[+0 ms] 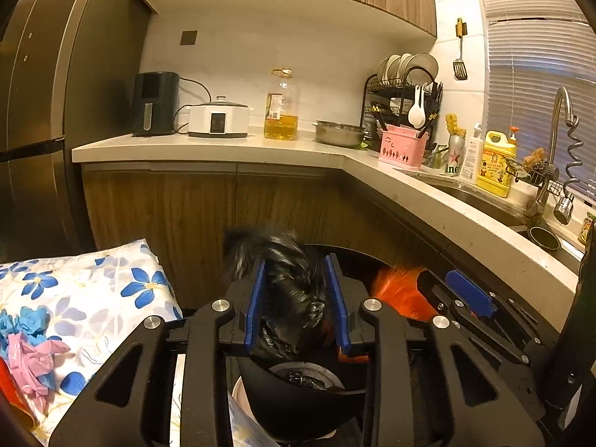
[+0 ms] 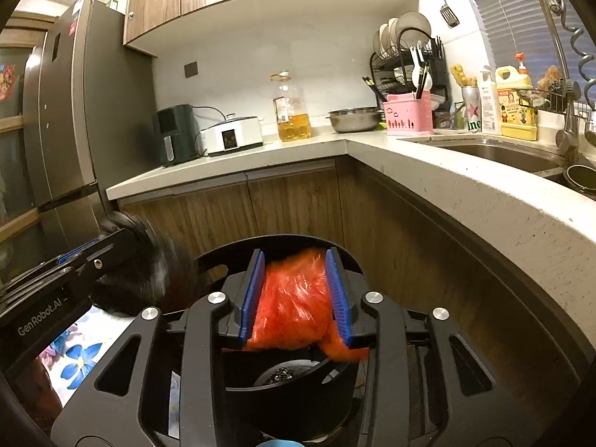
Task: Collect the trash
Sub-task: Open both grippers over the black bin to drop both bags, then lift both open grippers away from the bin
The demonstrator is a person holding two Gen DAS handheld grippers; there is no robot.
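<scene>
Looking from the nearest stuff outward, both grippers sat side by side right over the black bin (image 2: 298,391), which made sense for dumping trash straight in. The left gripper (image 1: 298,298) had a bunched black bag (image 1: 287,283) between its blue pads, jaws partway open, and I couldn't tell if the pads were pressing it. Same deal with the right gripper (image 2: 296,294) and the orange bag (image 2: 294,298): half open, plastic filling the gap, grip unclear. A floral cloth (image 1: 93,283) lay just left of the bin. Farther back, the countertop (image 2: 231,164) held an oil bottle (image 2: 292,111) and a dish rack (image 2: 406,63).
</scene>
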